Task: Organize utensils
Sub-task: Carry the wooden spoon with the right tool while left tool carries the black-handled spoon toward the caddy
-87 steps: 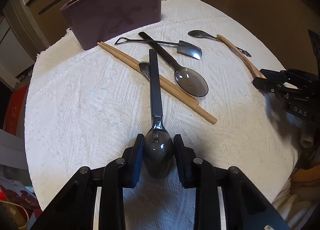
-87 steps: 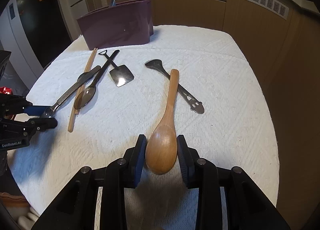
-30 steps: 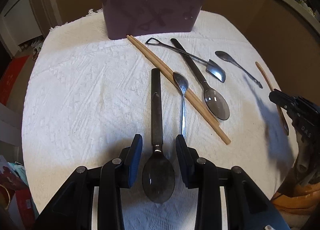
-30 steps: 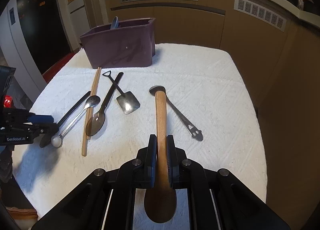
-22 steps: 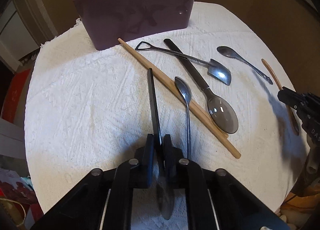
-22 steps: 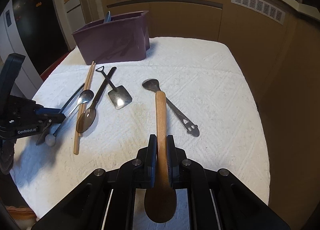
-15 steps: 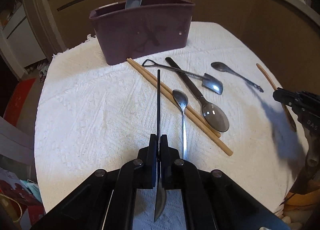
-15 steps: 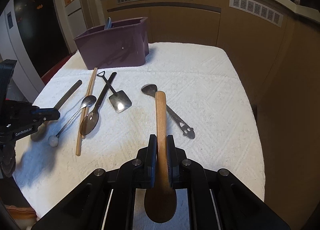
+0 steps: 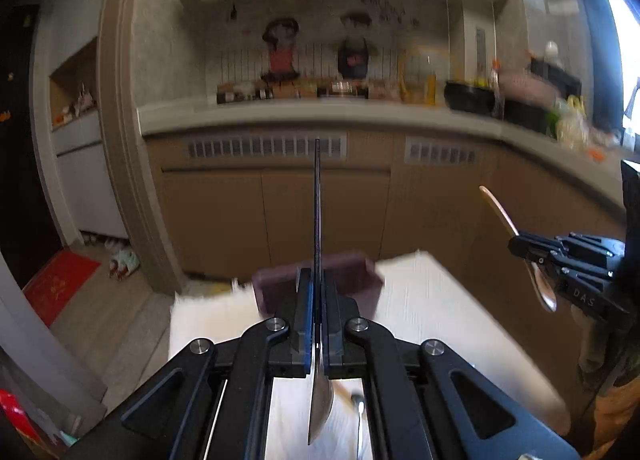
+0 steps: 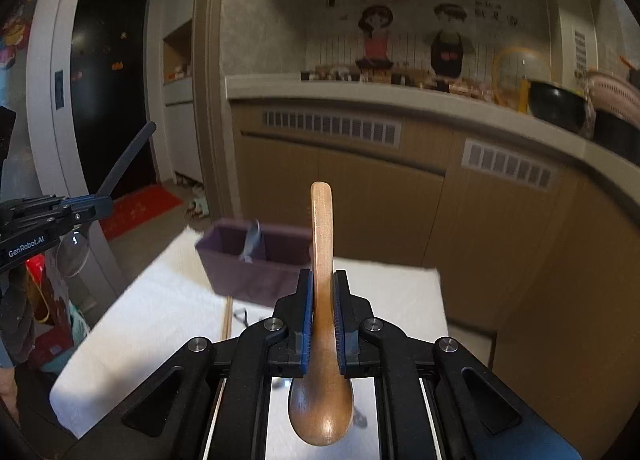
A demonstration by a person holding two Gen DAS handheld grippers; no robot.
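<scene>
Both claws are now lifting clear of the surface (image 10: 160, 300): the left claw (image 9: 316, 324) is clamping a dark-handled spoon (image 9: 317, 220), the right claw (image 10: 322, 320) a wooden spoon (image 10: 322, 228), both heading for the purple bin (image 10: 256, 272) ahead.

Open air ahead of both my grippers, purple utensil bin (image 10: 256, 264) far on the white cloth (image 10: 140, 320), cabinets (image 10: 360, 200) beyond, chopsticks (image 10: 228, 318) below.
</scene>
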